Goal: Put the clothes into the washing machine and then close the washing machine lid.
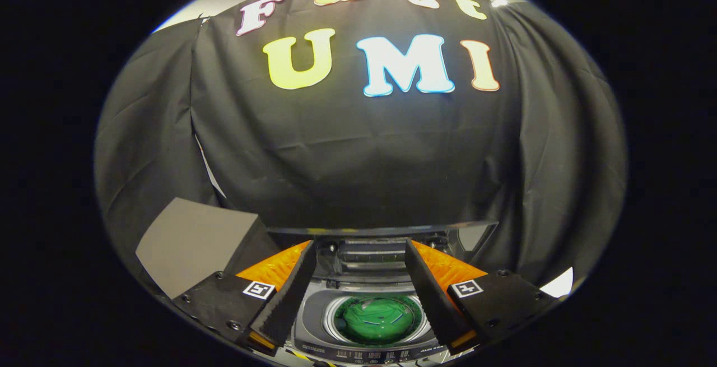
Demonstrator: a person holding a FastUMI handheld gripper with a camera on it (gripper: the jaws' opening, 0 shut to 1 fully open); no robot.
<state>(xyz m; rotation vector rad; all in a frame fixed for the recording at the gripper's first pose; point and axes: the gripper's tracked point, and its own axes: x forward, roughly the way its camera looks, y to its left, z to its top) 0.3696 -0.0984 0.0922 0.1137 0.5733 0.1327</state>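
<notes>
1. Furthest left, a plain grey board (190, 244) leans against the booth's black cloth wall (347, 159), beside the machine. What it is for I cannot tell.

2. The hand-held gripper (358, 294) hangs above the washing machine (313, 328), looking down along its two fingers (285, 294). They stand wide apart with nothing between the pads, so it holds nothing.

3. Between the fingers and below them is the open drum (376, 319). A green garment (375, 322) lies bunched at its bottom, ringed by the pale drum rim. The clothes seem to be inside already, which would explain why the fingers are spread and free.

4. Just beyond the drum, between the fingertips, the lid (381, 230) stands raised. Its dark edge runs as a thin band across the back of the machine, with the hinge area and folded panels under it. It is up to leave the mouth clear for loading.

5. By my reading, the loading part is done and the closing part is not yet begun. The likely next move is to reach forward to the upper edge of the lid and bring it down over the drum.

6. A small pale patch shows furthest right against the cloth; I cannot tell what it is.
</notes>
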